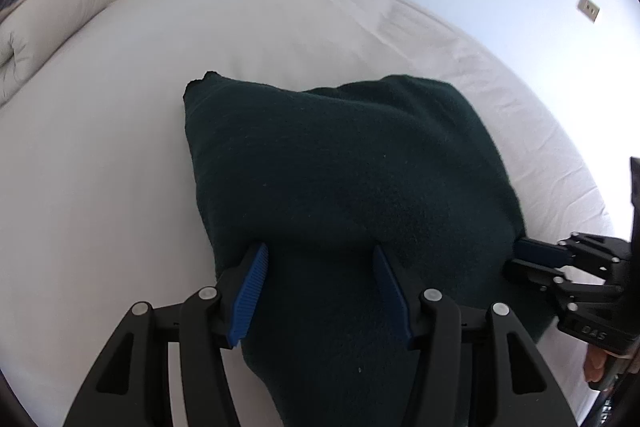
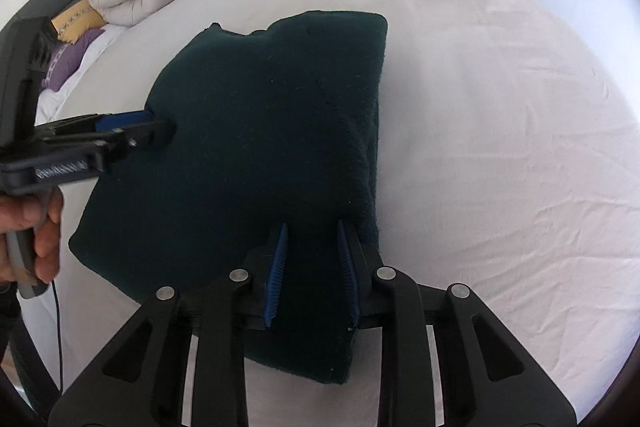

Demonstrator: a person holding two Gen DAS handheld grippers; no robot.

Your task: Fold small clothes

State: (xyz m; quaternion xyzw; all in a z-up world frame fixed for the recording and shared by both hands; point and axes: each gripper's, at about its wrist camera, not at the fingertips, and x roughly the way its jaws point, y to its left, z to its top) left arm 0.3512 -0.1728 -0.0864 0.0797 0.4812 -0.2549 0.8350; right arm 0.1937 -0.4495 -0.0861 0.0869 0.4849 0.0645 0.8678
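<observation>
Since the dark green garment [image 2: 256,155] lying partly folded on the bed [image 2: 500,131] looks soft, thick and limp, its near edge suits gripping, where the left gripper [image 1: 320,291] stands spread over cloth and the right gripper [image 2: 312,267] is narrowed around a fold.

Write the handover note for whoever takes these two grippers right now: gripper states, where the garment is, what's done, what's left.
Left gripper: jaws apart, straddling the near edge of the dark green garment; pads not clearly pressing the cloth.
Right gripper: jaws narrow, the garment's near right edge between the pads; a firm pinch cannot be confirmed.
Garment: lying on the white bed sheet, already doubled over, with a thick folded edge along its right side.
Done: at least one fold.
Left: probably another fold or squaring up the uneven far edge, then releasing.
</observation>
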